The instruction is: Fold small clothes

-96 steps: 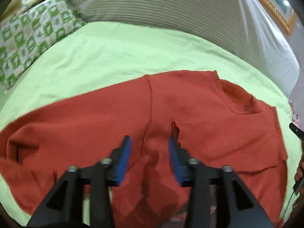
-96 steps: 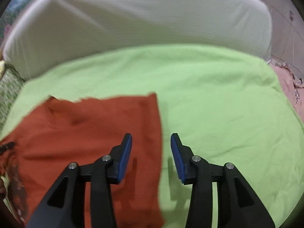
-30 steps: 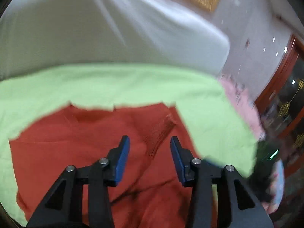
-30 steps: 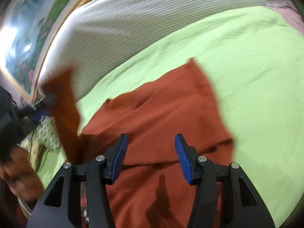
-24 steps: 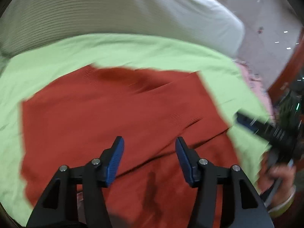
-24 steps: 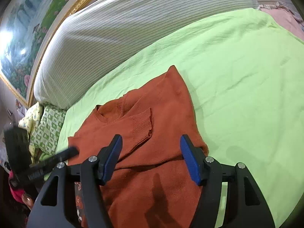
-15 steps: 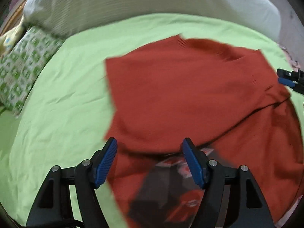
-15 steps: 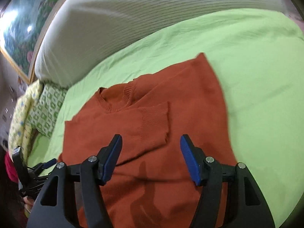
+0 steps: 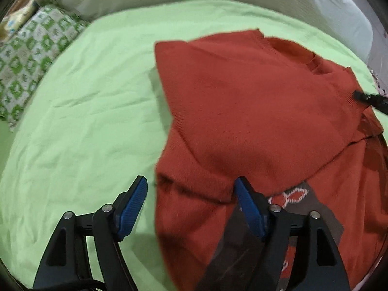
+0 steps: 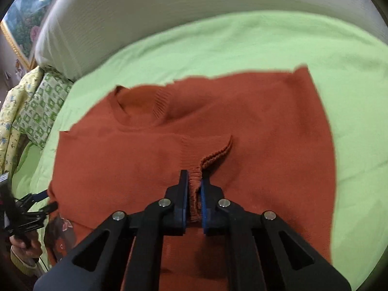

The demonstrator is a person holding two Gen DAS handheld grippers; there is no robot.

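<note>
A rust-red knitted sweater (image 9: 254,111) lies on the lime-green sheet (image 9: 84,121), a sleeve folded across its chest and a dark patterned patch (image 9: 305,208) showing lower down. My left gripper (image 9: 191,203) hangs low over the sweater's left side edge. Its jaws are closing, and the folded edge lies between the blue pads without touching them. In the right wrist view my right gripper (image 10: 194,180) is shut on the ribbed sleeve cuff (image 10: 213,157) in the middle of the sweater (image 10: 266,126). The right gripper's tip (image 9: 371,99) also pokes in at the left wrist view's right edge.
A green-and-white patterned pillow (image 9: 31,55) lies at the far left, seen again as the pillow (image 10: 41,106). A white ribbed headboard cushion (image 10: 169,12) runs along the back. A framed painting (image 10: 21,19) hangs behind. A person's hand (image 10: 21,249) holds the left gripper (image 10: 36,198).
My right gripper has shut on the sleeve cuff and lifted it a little. My left gripper has swung left and come down over the sweater's side edge, its jaws a bit narrower.
</note>
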